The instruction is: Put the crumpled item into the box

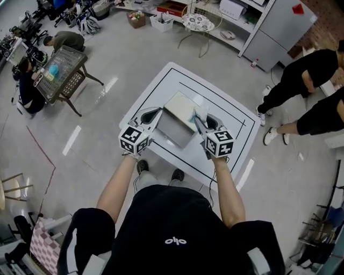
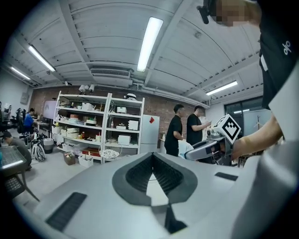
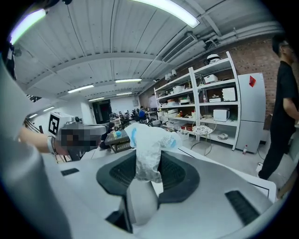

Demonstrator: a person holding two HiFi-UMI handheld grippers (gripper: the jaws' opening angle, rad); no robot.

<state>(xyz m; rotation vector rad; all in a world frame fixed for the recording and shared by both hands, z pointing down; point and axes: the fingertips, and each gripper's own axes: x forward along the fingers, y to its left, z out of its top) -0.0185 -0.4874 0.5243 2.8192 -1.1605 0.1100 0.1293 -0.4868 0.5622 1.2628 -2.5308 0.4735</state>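
A grey-white open box (image 1: 176,128) stands in the middle of the white table (image 1: 236,129). The crumpled item (image 1: 196,114), a white wad of plastic with blue print, is pinched in my right gripper (image 1: 200,123) at the box's right edge. In the right gripper view the crumpled item (image 3: 148,149) bulges up between the dark pads (image 3: 175,173), and my right gripper (image 3: 148,164) is shut on it. My left gripper (image 1: 152,115) rests at the box's left side. In the left gripper view my left gripper (image 2: 152,161) has its tips meeting and holds nothing. The right gripper (image 2: 210,147) also shows there.
Two people in black (image 1: 309,75) stand right of the table. At the far left a crouching person (image 1: 27,88) is beside a low table with a tray (image 1: 62,72). Shelves (image 1: 226,16) and a round side table (image 1: 198,22) line the back.
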